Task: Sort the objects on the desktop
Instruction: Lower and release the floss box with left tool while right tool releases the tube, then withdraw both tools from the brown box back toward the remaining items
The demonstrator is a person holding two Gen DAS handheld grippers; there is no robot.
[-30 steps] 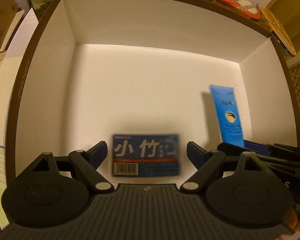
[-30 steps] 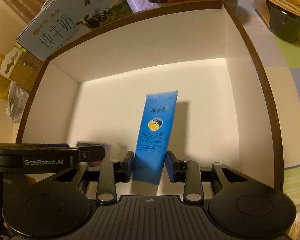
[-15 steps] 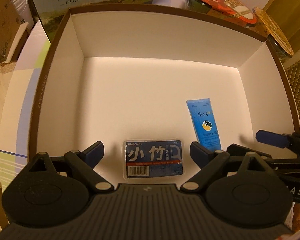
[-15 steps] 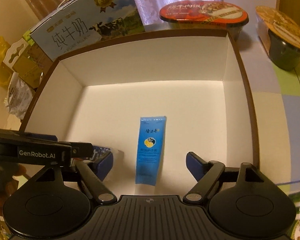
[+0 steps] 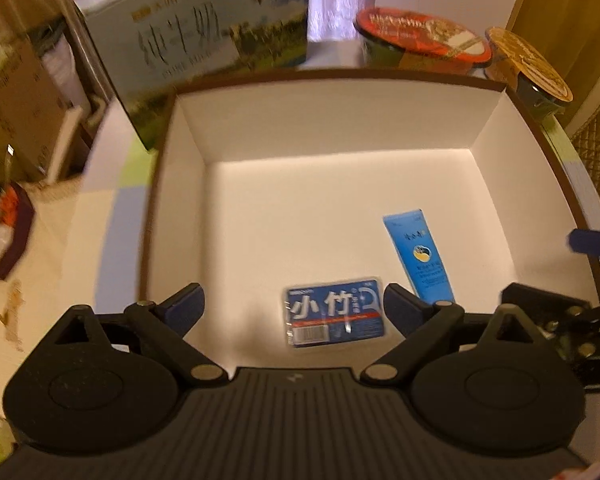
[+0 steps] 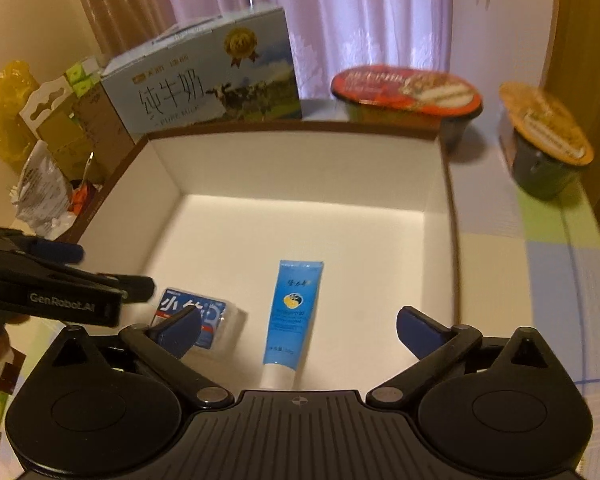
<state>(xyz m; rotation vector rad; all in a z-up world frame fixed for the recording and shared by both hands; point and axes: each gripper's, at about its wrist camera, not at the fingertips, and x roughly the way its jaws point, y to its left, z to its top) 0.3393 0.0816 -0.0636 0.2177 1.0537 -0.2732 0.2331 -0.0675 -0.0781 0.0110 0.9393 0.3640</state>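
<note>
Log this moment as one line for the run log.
left gripper: opening, nothing between | right gripper: opening, nothing gripped | blue tube: flat in box | floss pack: flat in box, beside tube

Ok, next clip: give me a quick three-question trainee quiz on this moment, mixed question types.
1. True or false: the blue tube lies flat inside the white box.
2. What lies beside the tube on the box floor?
   A. a small blue packet
   B. a spoon
   C. a mug
3. Is anything between the fingers of the right gripper?

Key:
1. True.
2. A.
3. Nothing is gripped; its jaws are opening, well above the tube.
</note>
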